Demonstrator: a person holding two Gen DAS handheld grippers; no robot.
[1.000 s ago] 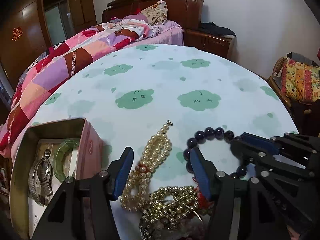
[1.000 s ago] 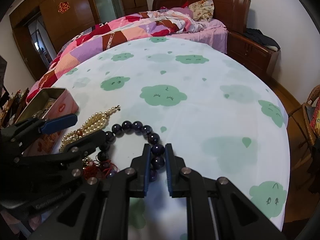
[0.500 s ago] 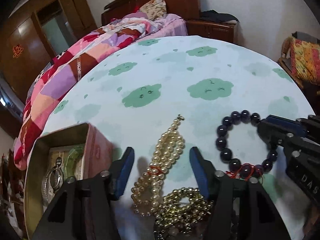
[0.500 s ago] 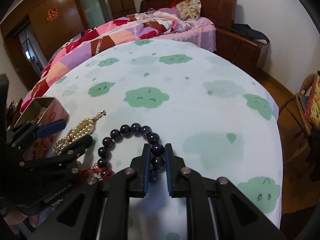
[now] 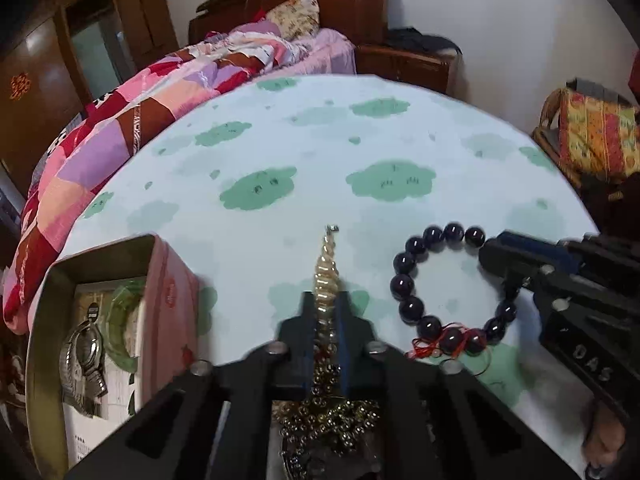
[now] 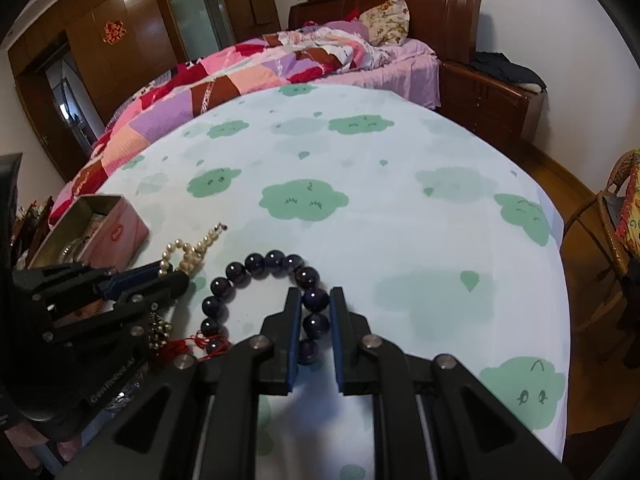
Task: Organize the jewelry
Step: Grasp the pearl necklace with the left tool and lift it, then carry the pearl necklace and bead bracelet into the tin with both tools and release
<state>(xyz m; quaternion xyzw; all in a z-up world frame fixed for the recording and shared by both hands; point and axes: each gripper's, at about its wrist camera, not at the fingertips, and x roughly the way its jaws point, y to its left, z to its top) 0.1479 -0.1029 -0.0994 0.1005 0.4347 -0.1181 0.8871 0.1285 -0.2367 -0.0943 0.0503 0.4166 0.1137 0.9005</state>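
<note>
My left gripper (image 5: 325, 314) is shut on a cream pearl necklace (image 5: 327, 270) lying on the round table; it also shows in the right wrist view (image 6: 192, 254). My right gripper (image 6: 315, 304) is shut on a dark purple bead bracelet (image 6: 260, 266) with a red tassel, resting on the table. The bracelet also shows in the left wrist view (image 5: 412, 280), right of the pearls. A pile of gold bead chains (image 5: 332, 412) lies under the left gripper. An open pink tin box (image 5: 168, 308) at the left holds a metal watch (image 5: 82, 356) and a green bangle (image 5: 120, 320).
The table carries a white cloth with green clouds (image 6: 360, 184). A bed with a patchwork quilt (image 6: 248, 72) stands behind it, wooden wardrobes (image 6: 120, 40) at the left, a wicker chair (image 6: 612, 220) at the right.
My left gripper has closed from wide open onto the pearl necklace. The right gripper stays shut on the purple bracelet, and both views have shifted slightly.
</note>
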